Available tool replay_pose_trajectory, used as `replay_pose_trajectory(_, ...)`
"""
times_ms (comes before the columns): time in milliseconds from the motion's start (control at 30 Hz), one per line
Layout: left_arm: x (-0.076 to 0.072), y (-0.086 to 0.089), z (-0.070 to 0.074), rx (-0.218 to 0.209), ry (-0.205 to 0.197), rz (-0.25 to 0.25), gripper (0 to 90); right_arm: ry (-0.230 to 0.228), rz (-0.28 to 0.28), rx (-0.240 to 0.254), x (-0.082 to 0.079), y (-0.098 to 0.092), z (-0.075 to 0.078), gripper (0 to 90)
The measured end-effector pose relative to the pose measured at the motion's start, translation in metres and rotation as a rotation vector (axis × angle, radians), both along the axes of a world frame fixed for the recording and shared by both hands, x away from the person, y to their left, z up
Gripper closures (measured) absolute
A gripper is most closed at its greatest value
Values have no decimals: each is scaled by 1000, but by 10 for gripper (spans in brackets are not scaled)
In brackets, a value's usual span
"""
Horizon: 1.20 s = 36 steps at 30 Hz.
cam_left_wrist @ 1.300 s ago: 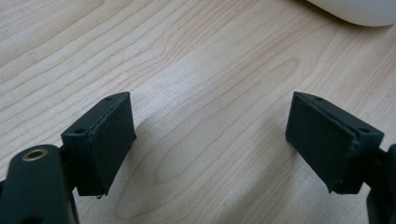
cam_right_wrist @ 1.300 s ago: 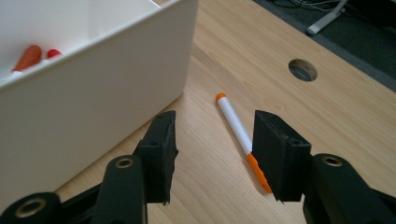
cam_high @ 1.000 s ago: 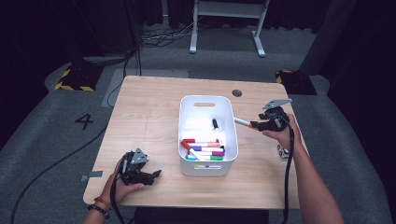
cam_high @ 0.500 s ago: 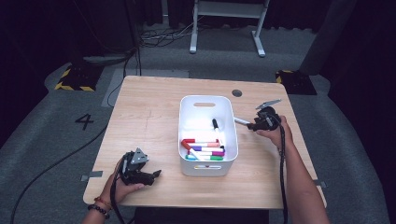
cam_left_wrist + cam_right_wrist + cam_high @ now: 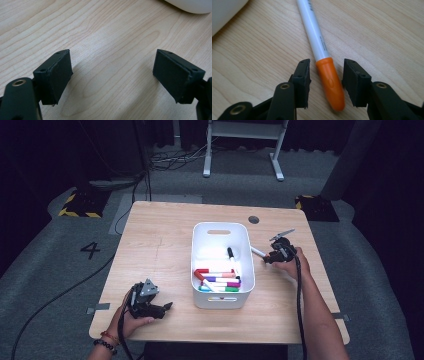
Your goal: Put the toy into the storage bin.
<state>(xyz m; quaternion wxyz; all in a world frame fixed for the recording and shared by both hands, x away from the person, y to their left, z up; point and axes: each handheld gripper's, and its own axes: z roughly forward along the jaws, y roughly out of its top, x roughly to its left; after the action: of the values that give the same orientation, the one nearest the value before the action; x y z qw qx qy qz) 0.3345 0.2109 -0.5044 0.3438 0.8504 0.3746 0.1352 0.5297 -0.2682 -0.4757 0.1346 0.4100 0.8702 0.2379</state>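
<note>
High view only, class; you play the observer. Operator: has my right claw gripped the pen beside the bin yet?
Observer: Not yet. The right claw has just been closing, and the pen's orange cap lies between its jaws with a gap on each side.
Operator: And is my left claw holding anything?
Observer: No. The left claw stands wide open over the table, with nothing between its jaws.
</note>
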Motion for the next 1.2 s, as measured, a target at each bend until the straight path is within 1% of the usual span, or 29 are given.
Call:
replay_pose_trajectory(33, 0, 0, 0, 0, 0, 0, 159, 10, 1, 25, -2, 1, 0, 617)
replay_pose_trajectory(100, 0, 0, 0, 2, -1, -2, 159, 4, 7, 27, -6, 2, 0, 651)
replay_pose_trajectory(133, 0, 0, 0, 2, 0, -2, 159, 9, 1, 39, -8, 3, -1, 658)
replay_pose_trajectory(233, 0, 0, 0, 2, 1, -2, 159, 4, 15, 37, -15, 6, 0, 737)
replay_pose_trajectory(267, 0, 0, 0, 2, 0, -2, 159, 1, 18, 36, -18, 7, -1, 740)
replay_pose_trajectory(300, 0, 0, 0, 2, 0, -2, 159, -3, 31, 38, -21, 9, -1, 746)
replay_pose_trajectory(333, 0, 0, 0, 1, 1, -2, 159, -6, 30, 38, -25, 10, -1, 749)
replay_pose_trajectory(367, 0, 0, 0, 2, 0, -2, 159, -6, 28, 41, -28, 11, -1, 749)
replay_pose_trajectory(400, 0, 0, 0, 2, 2, -1, 159, -7, 44, 40, -32, 12, -1, 749)
replay_pose_trajectory(467, 0, 0, 0, 6, -2, -3, 159, -6, 49, 39, -39, 14, -1, 750)
replay_pose_trajectory(500, 0, 0, 0, 2, 2, -1, 159, -6, 43, 36, -44, 16, -1, 750)
replay_pose_trajectory(533, 0, 0, 0, 6, -3, -2, 159, -6, 47, 35, -48, 16, -1, 749)
replay_pose_trajectory(600, 0, 0, 0, 2, 0, -2, 159, -14, 31, 22, -56, 17, -1, 749)
replay_pose_trajectory(633, 0, 0, 0, 2, 3, -1, 159, -11, 23, 28, -60, 17, -1, 749)
replay_pose_trajectory(667, 0, 0, 0, 6, -3, -1, 159, -9, 22, 35, -63, 17, -1, 748)
replay_pose_trajectory(700, 0, 0, 0, 6, -3, -1, 159, -13, 9, 39, -67, 17, -2, 746)
replay_pose_trajectory(733, 0, 0, 0, 5, -3, -2, 159, -18, 6, 47, -70, 16, -2, 739)
replay_pose_trajectory(800, 0, 0, 0, 2, 2, -2, 159, -42, 14, 73, -77, 16, -5, 622)
replay_pose_trajectory(833, 0, 0, 0, 3, 2, -1, 159, -49, 30, 79, -79, 17, -6, 594)
replay_pose_trajectory(900, 0, 0, 0, 3, 0, -2, 159, -70, 36, 77, -81, 19, -7, 571)
replay_pose_trajectory(967, 0, 0, 0, 6, -3, -2, 159, -80, 42, 107, -79, 20, -10, 524)
replay_pose_trajectory(1000, 0, 0, 0, 6, -3, -2, 159, -86, 42, 118, -79, 21, -11, 528)
replay_pose_trajectory(1067, 0, 0, 0, 2, 2, -1, 159, -95, 43, 124, -78, 21, -12, 592)
replay_pose_trajectory(1100, 0, 0, 0, 6, -3, -2, 159, -96, 41, 127, -78, 21, -12, 608)
replay_pose_trajectory(1133, 0, 0, 0, 2, 1, -2, 159, -99, 40, 131, -79, 21, -12, 620)
replay_pose_trajectory(1200, 0, 0, 0, 2, 0, -2, 159, -107, 42, 141, -80, 19, -13, 674)
